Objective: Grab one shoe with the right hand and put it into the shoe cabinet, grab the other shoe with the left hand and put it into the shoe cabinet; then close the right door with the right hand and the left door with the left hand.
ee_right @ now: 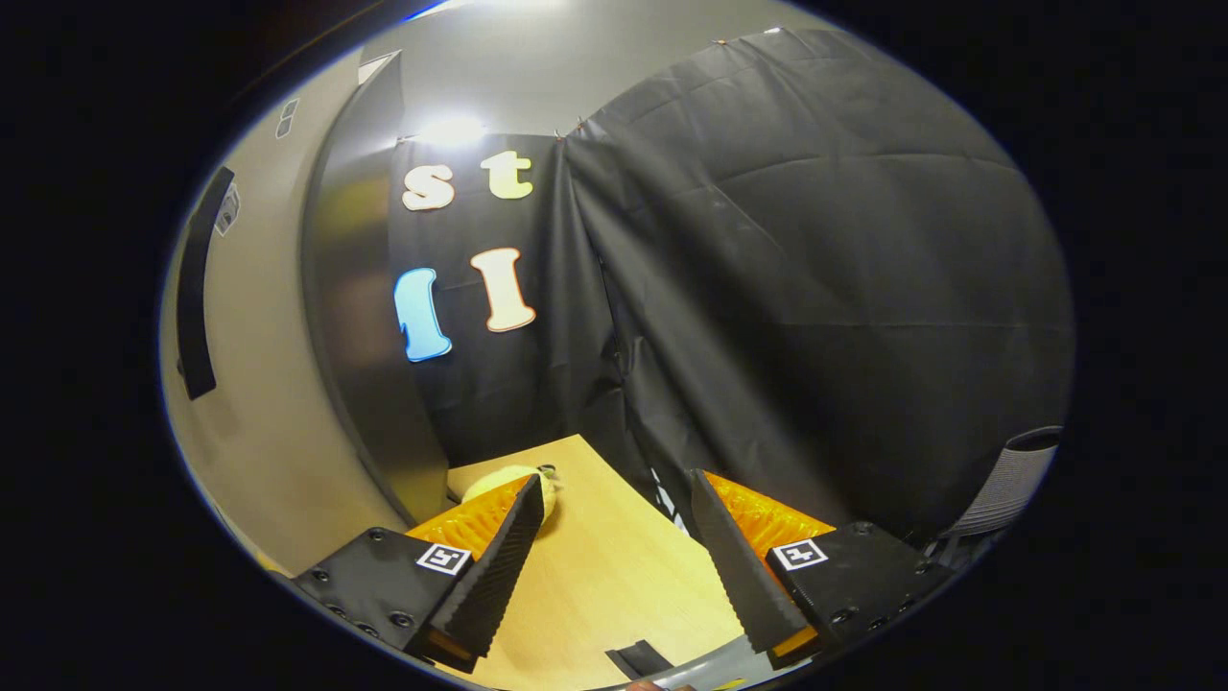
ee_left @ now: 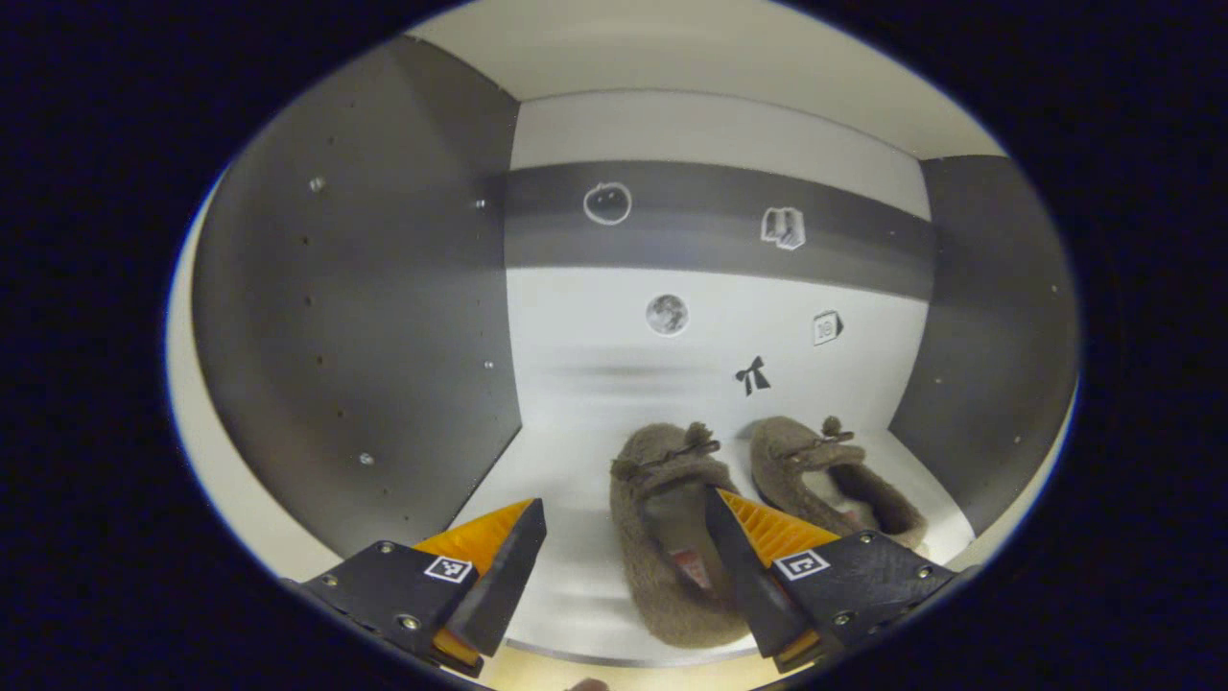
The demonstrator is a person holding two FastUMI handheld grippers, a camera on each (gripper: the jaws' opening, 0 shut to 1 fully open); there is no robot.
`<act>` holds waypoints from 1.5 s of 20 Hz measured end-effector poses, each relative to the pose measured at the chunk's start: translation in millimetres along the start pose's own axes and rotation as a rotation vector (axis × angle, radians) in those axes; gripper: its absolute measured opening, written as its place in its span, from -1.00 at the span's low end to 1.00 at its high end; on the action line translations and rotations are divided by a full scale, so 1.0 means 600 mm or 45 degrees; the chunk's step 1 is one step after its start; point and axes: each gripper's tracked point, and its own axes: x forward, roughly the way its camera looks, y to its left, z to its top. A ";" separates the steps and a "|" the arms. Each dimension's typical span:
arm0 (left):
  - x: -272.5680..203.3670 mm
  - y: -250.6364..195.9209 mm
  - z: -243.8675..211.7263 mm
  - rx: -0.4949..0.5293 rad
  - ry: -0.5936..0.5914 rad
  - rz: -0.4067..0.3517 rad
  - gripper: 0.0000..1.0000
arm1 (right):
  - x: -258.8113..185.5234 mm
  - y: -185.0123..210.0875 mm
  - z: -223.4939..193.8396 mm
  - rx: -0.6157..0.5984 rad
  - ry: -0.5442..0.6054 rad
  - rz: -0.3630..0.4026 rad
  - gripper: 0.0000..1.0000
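Left tongs [ee_left: 624, 566] wide apart over two shoes [ee_left: 672, 537] in the cabinet [ee_left: 355, 317], right tongs [ee_right: 609, 566] wide apart over the bench [ee_right: 595, 566] by a door [ee_right: 355, 326]

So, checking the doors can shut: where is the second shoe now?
In the left gripper view it lies on the cabinet shelf, beside the first shoe, between the open left gripper's fingers.

Black screwed mounts [ee_left: 393, 585], square markers [ee_left: 448, 568]

Both grippers' jaws wide apart.
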 end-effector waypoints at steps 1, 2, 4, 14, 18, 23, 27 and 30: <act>-0.024 0.001 0.011 0.007 -0.041 0.009 0.77 | 0.001 0.008 0.006 0.002 -0.004 0.018 0.96; -0.049 0.000 0.023 0.007 -0.087 0.015 1.00 | 0.003 0.015 0.017 0.005 -0.009 0.032 0.96; -0.109 -0.010 0.041 -0.002 -0.181 -0.005 1.00 | 0.002 0.035 0.040 0.014 -0.037 0.076 0.96; -0.321 -0.030 0.024 0.057 -0.463 -0.037 1.00 | -0.017 0.100 0.130 -0.005 -0.149 0.214 0.96; -0.345 -0.034 -0.001 0.038 -0.475 -0.019 1.00 | -0.028 0.131 0.154 -0.007 -0.162 0.284 0.96; -0.371 -0.041 -0.075 0.088 -0.326 -0.024 1.00 | -0.038 0.158 0.165 -0.033 -0.190 0.339 0.96; -0.382 -0.052 -0.104 0.052 -0.262 -0.051 1.00 | -0.055 0.181 0.180 -0.021 -0.196 0.391 0.96; -0.382 -0.056 -0.110 0.003 -0.235 -0.076 1.00 | -0.064 0.199 0.189 -0.012 -0.200 0.408 0.96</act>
